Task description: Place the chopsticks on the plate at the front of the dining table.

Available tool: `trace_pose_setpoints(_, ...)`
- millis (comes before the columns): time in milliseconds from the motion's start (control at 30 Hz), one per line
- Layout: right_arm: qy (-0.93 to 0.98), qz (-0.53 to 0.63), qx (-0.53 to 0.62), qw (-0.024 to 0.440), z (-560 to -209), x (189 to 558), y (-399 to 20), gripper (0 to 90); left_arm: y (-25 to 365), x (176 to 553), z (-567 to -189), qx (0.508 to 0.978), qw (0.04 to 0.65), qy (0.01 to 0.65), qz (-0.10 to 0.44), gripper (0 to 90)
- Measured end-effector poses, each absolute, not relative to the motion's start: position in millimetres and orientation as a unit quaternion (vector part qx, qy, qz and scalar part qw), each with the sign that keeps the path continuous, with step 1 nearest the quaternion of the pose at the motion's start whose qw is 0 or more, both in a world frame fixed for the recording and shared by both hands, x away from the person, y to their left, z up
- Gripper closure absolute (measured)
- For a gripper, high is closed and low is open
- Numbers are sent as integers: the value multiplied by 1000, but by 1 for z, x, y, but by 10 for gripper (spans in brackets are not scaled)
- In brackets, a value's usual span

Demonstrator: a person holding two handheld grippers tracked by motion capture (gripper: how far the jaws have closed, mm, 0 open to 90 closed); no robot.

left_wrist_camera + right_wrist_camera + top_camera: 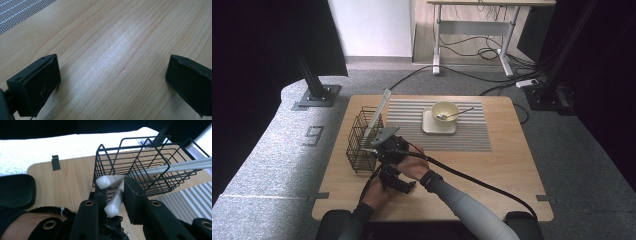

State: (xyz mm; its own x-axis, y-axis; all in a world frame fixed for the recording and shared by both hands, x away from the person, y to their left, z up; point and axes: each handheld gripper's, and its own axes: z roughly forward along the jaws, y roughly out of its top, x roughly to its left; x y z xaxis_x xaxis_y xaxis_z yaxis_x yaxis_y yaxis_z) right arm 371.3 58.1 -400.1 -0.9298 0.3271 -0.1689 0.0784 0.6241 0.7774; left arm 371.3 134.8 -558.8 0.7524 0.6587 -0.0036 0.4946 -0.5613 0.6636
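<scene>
Two white sticks (113,202) sit pinched in your right gripper (117,195) beside the wire basket (150,167) — their long ends slant up over its rim — while your left gripper (112,82), farther off, hangs open above bare table (120,37).

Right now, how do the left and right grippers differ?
The left gripper has its jaws wide apart with nothing between them, over bare table; the right gripper is shut on white chopsticks beside the wire basket. Both have black jaws and sit near the table's front-left area.
</scene>
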Motion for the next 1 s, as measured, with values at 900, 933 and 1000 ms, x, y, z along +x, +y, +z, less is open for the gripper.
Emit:
trace_pose_setpoints(900,897,389,120,173,-376,367,35,824,134,371,-559,875,332,331,123,0)
trace_pose_setpoints(933,897,388,122,174,-374,367,33,824,134,372,-559,874,333,331,123,0)
trace_pose_setpoints(1000,895,393,125,169,-371,367,30,824,134,372,-559,875,332,331,123,0)
